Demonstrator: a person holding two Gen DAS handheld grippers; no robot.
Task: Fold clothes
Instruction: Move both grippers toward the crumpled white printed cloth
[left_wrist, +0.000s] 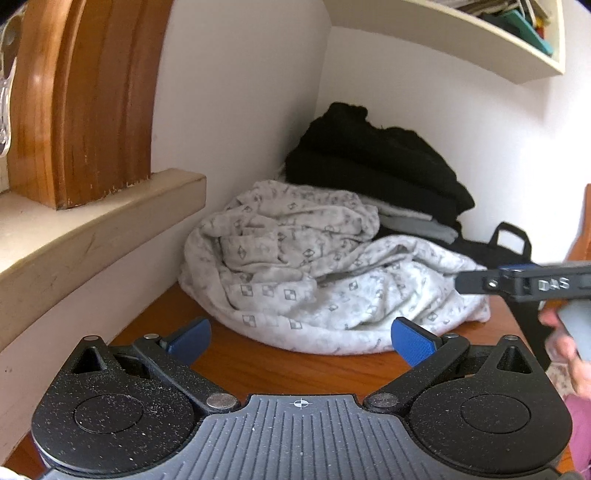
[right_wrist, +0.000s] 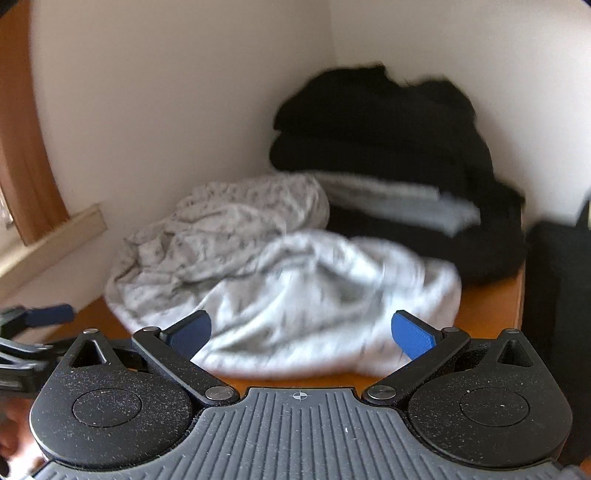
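- where two white walls (left_wrist: 240, 92) meet in a corner, a wooden table (left_wrist: 258, 365) fills the lower part of both wrist views, its orange-brown top bare in front of the clothes.
- on the left in the left wrist view, a cream ledge (left_wrist: 92, 229) runs along the wall with a curved wooden frame (left_wrist: 85, 103) standing on it; a white shelf (left_wrist: 461, 37) holding books hangs high on the right.
- a crumpled white garment (left_wrist: 314, 273) printed with small grey diamonds lies in a loose heap on the table, near the middle, not folded; it is blurred in the right wrist view.
- a stack of folded clothes (left_wrist: 376, 162), black on top with grey layers beneath, sits in the corner right behind the garment and touches it.
- a black bag (left_wrist: 509, 236) with a handle sits at the table's right edge, beside the stack.
- the left gripper (left_wrist: 301, 338) hovers above the bare table just in front of the garment, its blue pads (left_wrist: 412, 341) spread wide and holding nothing.
- the right gripper (right_wrist: 301, 338) is also spread wide and empty, facing the near edge of the garment; in the left wrist view it reaches in from the right, its tip over the garment's right side, though whether it touches the cloth is unclear.
- a blurred hand (left_wrist: 569, 343) shows at the right edge of the left wrist view, beneath that gripper.
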